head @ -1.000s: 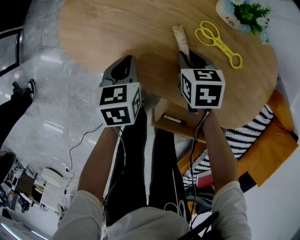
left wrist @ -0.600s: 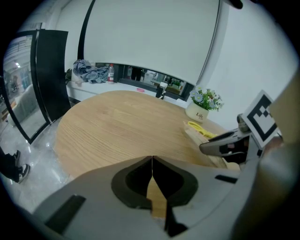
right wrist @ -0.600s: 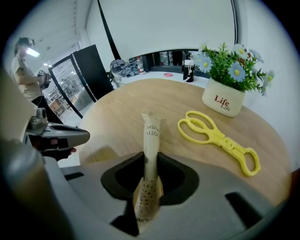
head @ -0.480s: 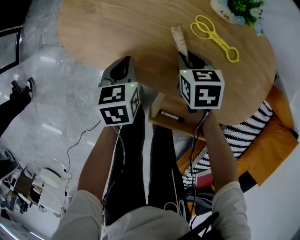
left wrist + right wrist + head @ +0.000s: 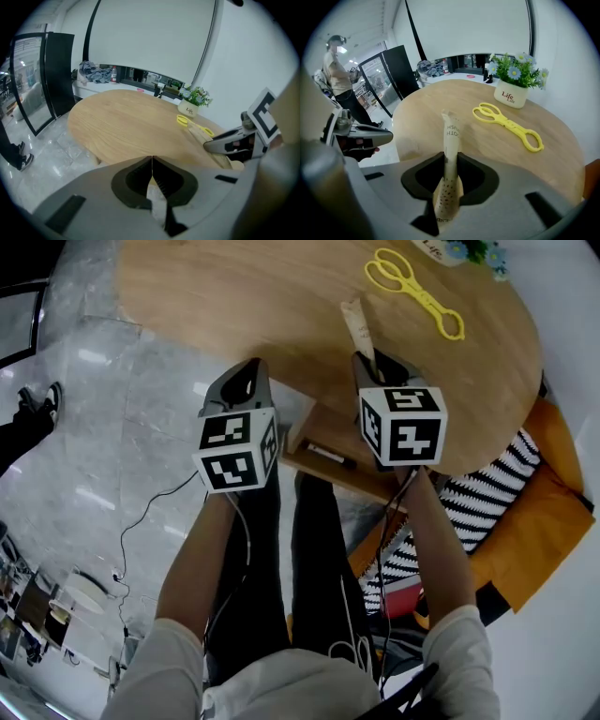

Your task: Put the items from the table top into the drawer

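My right gripper (image 5: 375,360) (image 5: 449,161) is shut on a long beige paper packet (image 5: 357,326) (image 5: 450,136) that sticks out ahead of the jaws, above the near edge of the round wooden table (image 5: 234,296). My left gripper (image 5: 246,382) (image 5: 151,161) is shut with nothing in it, beside the table's near edge. Below and between the two grippers, the wooden drawer (image 5: 302,427) stands pulled out, with a black pen-like item (image 5: 328,457) in it. Yellow plastic scissors-tongs (image 5: 412,287) (image 5: 506,123) (image 5: 188,123) lie on the far right of the table.
A white pot of flowers (image 5: 513,93) (image 5: 190,108) stands at the table's far edge behind the tongs. An orange seat with a striped cloth (image 5: 506,512) sits at the right. A person (image 5: 337,70) stands far off at the left. Cables run over the grey floor (image 5: 141,521).
Both grippers have drawn back from the table's middle toward its near edge, the right one carrying the packet. The tongs and pot now lie farther ahead of them.
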A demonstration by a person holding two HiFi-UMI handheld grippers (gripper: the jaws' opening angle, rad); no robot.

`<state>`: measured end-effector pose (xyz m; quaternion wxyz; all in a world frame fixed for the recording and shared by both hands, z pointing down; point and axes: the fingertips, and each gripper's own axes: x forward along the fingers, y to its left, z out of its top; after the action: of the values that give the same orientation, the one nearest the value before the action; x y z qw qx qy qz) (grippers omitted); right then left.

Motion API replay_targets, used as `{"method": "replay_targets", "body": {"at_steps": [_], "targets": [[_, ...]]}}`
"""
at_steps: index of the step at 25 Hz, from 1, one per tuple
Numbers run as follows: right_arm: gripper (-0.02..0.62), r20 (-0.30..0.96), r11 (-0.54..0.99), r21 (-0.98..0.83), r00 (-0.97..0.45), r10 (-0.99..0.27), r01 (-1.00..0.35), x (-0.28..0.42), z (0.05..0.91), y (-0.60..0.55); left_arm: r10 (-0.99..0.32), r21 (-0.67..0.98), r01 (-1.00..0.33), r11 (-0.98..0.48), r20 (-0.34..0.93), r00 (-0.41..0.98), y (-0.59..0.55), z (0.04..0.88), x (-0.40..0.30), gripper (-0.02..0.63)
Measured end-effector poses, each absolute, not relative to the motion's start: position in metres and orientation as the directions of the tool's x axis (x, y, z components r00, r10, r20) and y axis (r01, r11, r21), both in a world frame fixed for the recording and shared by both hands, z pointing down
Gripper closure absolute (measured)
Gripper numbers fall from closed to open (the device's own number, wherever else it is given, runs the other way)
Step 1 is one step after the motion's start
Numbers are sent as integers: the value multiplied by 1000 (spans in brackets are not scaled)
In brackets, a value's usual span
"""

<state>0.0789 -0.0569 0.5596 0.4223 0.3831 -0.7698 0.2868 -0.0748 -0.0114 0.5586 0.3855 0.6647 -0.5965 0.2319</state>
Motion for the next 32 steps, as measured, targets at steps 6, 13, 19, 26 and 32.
{"method": "replay_targets", "body": {"at_steps": [6, 13, 19, 26, 32], "targets": [[514, 874, 589, -127, -371, -314, -798, 100, 553, -14, -611, 236, -971, 42, 775, 162, 32, 556, -51, 597], [514, 883, 659, -151, -400, -245, -737, 121, 559, 49, -593, 221, -972, 79, 794, 133, 84, 563, -26, 597], [514, 884, 714, -183, -430, -181, -676, 125, 563, 95, -568, 215, -973, 85, 813, 130, 115, 573, -16, 597], [514, 884, 774, -236, -461, -81, -588, 135, 562, 146, -556, 211, -975, 75, 820, 134, 130, 570, -10, 597], [443, 891, 777, -260, -452, -36, -574, 143, 571, 161, -561, 204, -977, 56, 816, 138, 122, 571, -9, 597]]}}
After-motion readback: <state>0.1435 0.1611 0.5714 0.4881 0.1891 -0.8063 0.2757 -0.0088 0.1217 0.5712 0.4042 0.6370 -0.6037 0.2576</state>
